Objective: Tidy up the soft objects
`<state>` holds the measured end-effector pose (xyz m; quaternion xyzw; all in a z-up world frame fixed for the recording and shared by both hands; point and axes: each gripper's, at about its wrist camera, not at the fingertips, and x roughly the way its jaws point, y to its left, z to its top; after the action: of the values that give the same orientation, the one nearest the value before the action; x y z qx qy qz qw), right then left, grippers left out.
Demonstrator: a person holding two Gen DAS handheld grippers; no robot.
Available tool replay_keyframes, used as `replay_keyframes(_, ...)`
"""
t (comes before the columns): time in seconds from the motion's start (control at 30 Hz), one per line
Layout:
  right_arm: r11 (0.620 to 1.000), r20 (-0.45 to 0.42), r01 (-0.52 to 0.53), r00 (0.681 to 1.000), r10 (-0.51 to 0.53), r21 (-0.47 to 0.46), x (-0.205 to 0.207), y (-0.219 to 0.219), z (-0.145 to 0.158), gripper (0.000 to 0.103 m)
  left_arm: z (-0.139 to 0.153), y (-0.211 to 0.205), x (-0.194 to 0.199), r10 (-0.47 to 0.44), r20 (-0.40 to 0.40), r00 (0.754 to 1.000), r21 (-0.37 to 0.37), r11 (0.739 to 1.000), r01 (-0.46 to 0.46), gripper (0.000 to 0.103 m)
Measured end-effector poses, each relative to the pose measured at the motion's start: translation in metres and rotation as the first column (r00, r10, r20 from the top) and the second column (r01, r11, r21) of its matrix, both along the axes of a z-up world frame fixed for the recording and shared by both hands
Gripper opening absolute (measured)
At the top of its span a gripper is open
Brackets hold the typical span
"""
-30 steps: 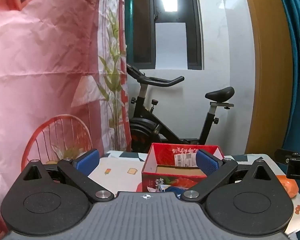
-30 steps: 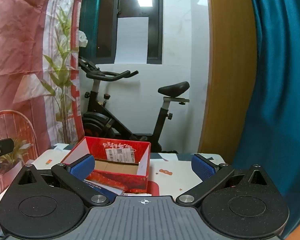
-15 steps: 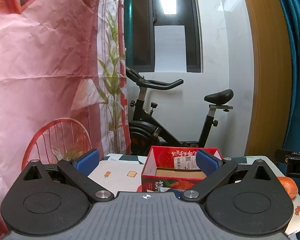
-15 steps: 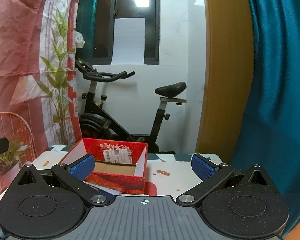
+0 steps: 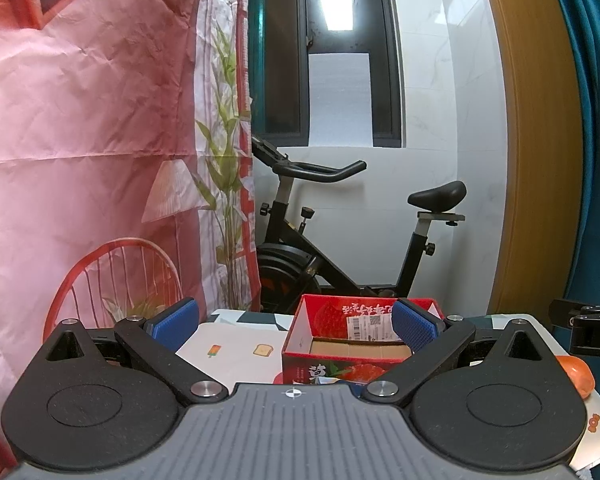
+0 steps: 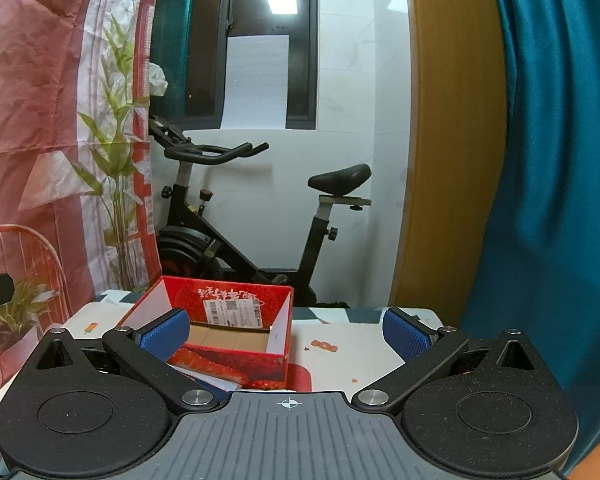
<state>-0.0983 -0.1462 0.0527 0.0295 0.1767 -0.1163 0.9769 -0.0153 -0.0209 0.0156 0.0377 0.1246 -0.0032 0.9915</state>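
Our views have dipped toward the red box [image 5: 356,336]; left gripper [image 5: 294,322] and right gripper [image 6: 286,334] gape empty, nothing sorted yet.

The room is evenly and moderately lit. A ceiling light is seen reflected as a bright patch in the dark window [image 5: 336,8]. Both views are sharp, with straight lines bowed at the edges and corners darkened.

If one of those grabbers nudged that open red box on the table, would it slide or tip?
The red box looks like empty, thin cardboard, so it is probably light and would slide easily. It is low and wide, so tipping seems unlikely. Its walls would likely flex if squeezed.
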Motion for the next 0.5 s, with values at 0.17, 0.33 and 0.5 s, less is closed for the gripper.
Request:
replay_keyframes(0.17,1.0,0.0,0.001,1.0,-0.001,0.0,-0.0002,0.0011,-0.0001,0.103,-0.0009,0.002,0.0011,-0.001,-0.002,1.0,-0.001,1.0,0.001,0.103)
replay_keyframes(0.33,1.0,-0.004,0.006,1.0,-0.006,0.004,0.0015,-0.0038,-0.0008,0.103,-0.002,0.0036,0.0027,0.0,-0.003,1.0,-0.003,1.0,0.0,0.103)
replay_keyframes(0.5,1.0,-0.006,0.007,1.0,-0.007,0.004,0.0012,-0.0058,-0.0014,0.103,-0.0027,0.0031,0.0034,-0.001,-0.003,1.0,-0.003,1.0,0.001,0.103)
